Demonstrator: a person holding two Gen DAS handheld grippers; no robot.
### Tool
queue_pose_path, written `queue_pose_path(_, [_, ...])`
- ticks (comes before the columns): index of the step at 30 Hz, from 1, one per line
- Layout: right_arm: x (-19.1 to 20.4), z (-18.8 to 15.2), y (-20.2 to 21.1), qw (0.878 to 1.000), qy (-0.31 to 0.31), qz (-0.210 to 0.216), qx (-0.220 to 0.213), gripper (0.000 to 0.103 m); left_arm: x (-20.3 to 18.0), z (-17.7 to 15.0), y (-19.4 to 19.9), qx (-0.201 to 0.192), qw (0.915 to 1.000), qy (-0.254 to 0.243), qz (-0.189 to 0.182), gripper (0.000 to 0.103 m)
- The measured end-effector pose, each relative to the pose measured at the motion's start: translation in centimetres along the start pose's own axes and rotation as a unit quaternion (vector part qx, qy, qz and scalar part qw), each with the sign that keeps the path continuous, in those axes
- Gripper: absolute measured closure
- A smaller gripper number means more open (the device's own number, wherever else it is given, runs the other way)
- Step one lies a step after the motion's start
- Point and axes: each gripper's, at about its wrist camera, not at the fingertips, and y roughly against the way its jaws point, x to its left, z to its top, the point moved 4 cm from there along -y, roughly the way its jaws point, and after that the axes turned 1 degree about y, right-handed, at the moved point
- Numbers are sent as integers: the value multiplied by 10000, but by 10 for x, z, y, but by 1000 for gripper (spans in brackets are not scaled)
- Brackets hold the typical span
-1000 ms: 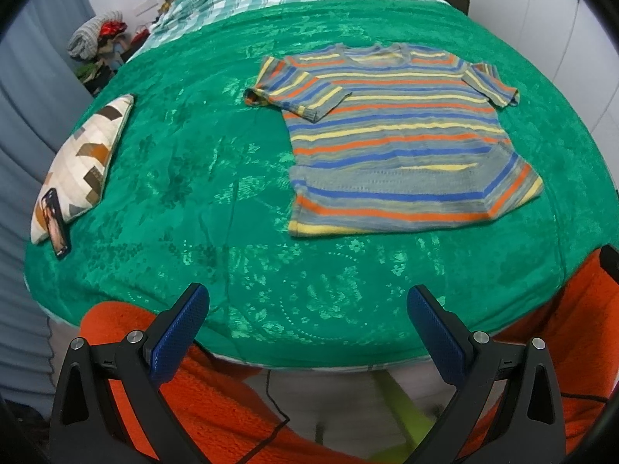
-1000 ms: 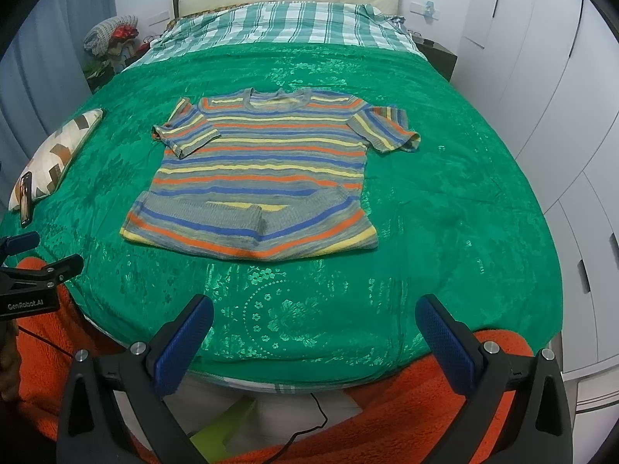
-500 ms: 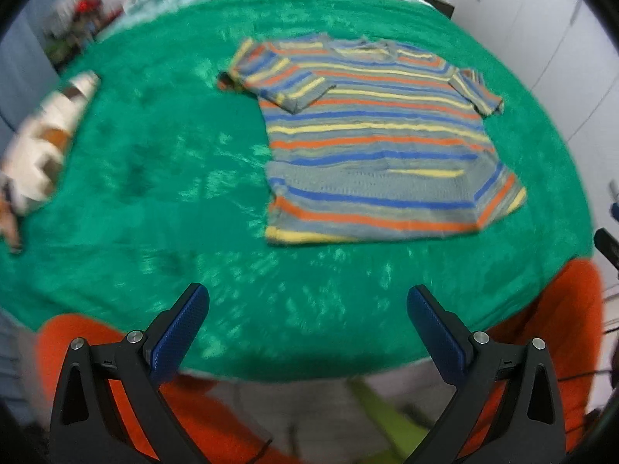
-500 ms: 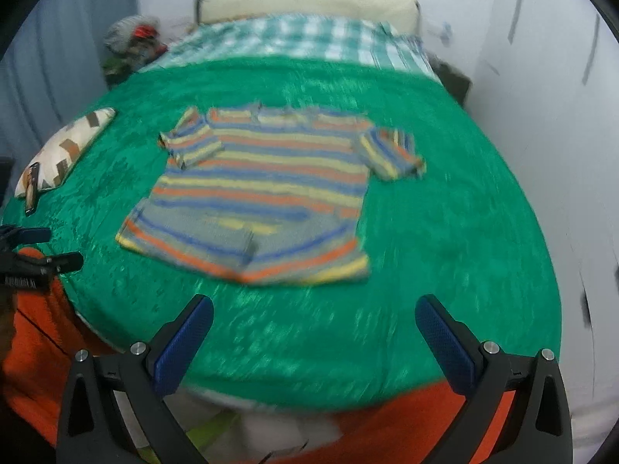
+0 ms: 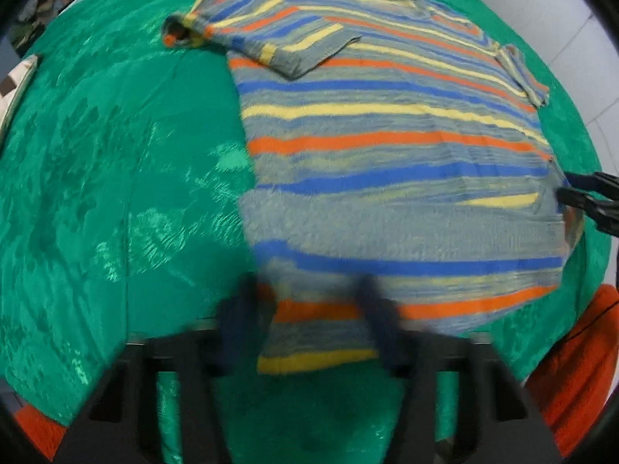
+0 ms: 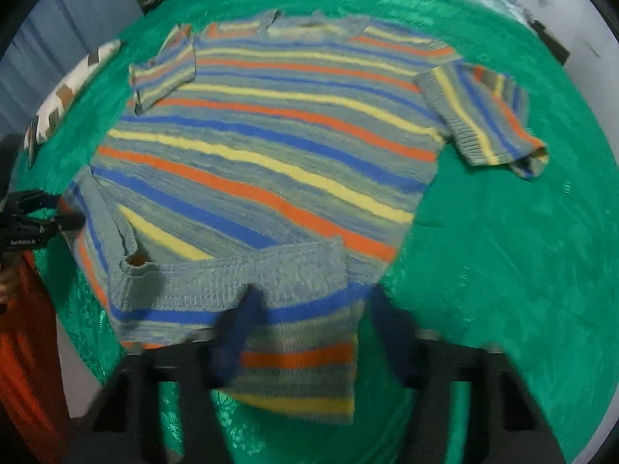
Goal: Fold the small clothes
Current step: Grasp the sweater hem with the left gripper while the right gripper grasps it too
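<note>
Jaws on both our grippers have just been closing, w/ the sweater's bottom hem between the blue pads. Left gripper (image 5: 309, 321) is pointing steeply down at the hem's left corner; its pads are blurred, so we're not able to tell whether they're pressing the knit yet or just straddling it. Right gripper (image 6: 305, 328) is doing the same at the hem's right corner, pads either side of the orange & yellow stripes, also too blurred to call as clenched or released.

Striped sweater (image 5: 387, 147) is lying flat, front up, on the green bedspread (image 5: 116, 154), neck end far from us, hem end nearest the bed's edge. Stripes are running grey, blue, orange, yellow across it. One short sleeve (image 5: 263, 34) is folded in over the chest on the left side; the other sleeve (image 6: 487, 116) is sticking out to the right. Part of the hem is turned up over the body in the right wrist view.

Each wrist view is catching the other gripper at the frame's side, next to the sweater's side edge. Patterned cushion (image 6: 73, 81) is sitting well apart from the sweater, near the bedspread's left edge. Orange fabric (image 5: 576, 367) is showing below the bed edge.
</note>
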Motion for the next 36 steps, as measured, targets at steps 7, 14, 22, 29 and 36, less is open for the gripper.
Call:
queue_pose_path(7, [9, -14, 33, 9993, 223, -48, -286, 98, -3, -11, 34, -510, 9970, -410, -401, 96])
queue_pose_path(14, [15, -77, 74, 9976, 648, 218, -86, 94, 13, -51, 56, -251, 9938, -1018, -375, 94])
queue_pose_path(22, [-1, -25, 55, 9969, 323, 237, -674, 28, 20, -44, 35, -353, 9959, -734, -405, 39])
queue_pose_path(29, [3, 11, -2, 9961, 878, 41, 18, 98, 8, -32, 18, -368, 9954, -740, -484, 96])
queue_pose_path(36, [20, -28, 73, 9896, 1280, 187, -634, 98, 9, -47, 65, -855, 9866, -1116, -833, 99])
